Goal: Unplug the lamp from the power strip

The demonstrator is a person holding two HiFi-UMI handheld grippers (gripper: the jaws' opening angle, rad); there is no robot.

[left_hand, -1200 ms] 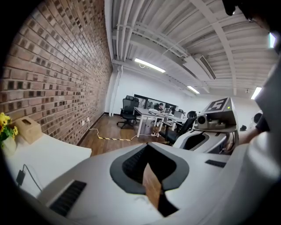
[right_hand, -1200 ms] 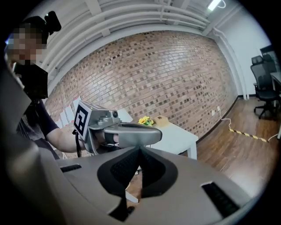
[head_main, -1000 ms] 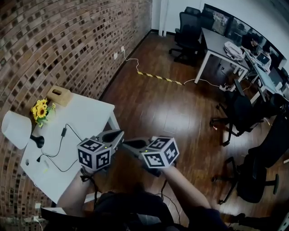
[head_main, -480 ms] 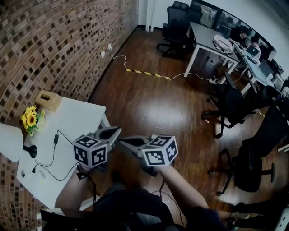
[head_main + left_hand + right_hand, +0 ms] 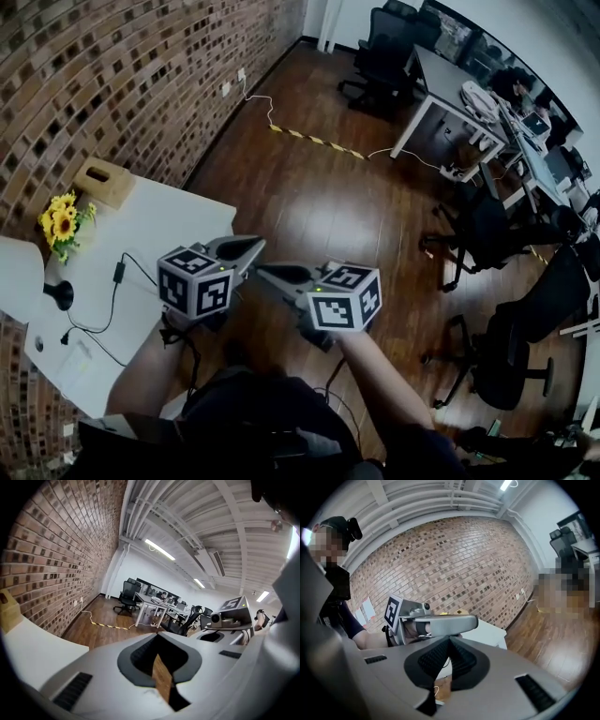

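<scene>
A lamp with a white shade (image 5: 13,277) and black base (image 5: 59,295) stands at the left end of the white table (image 5: 173,225). Its black cable (image 5: 120,273) loops over the tabletop. I cannot make out a power strip. My left gripper (image 5: 255,247) and right gripper (image 5: 265,273) hang side by side in front of the table's right edge, away from the lamp. Both are shut with nothing in them. In the left gripper view the jaws (image 5: 157,639) meet over the floor. In the right gripper view the jaws (image 5: 449,641) point towards the left gripper's body (image 5: 440,623).
Sunflowers (image 5: 59,225) and a wooden tissue box (image 5: 102,183) sit along the brick wall (image 5: 112,75). Desks (image 5: 459,89) and office chairs (image 5: 497,234) fill the right side. A striped cable cover (image 5: 314,141) crosses the wood floor.
Both grippers have drifted a little sideways together and stayed shut and empty. The head view has swung, so the table sits differently in it.
</scene>
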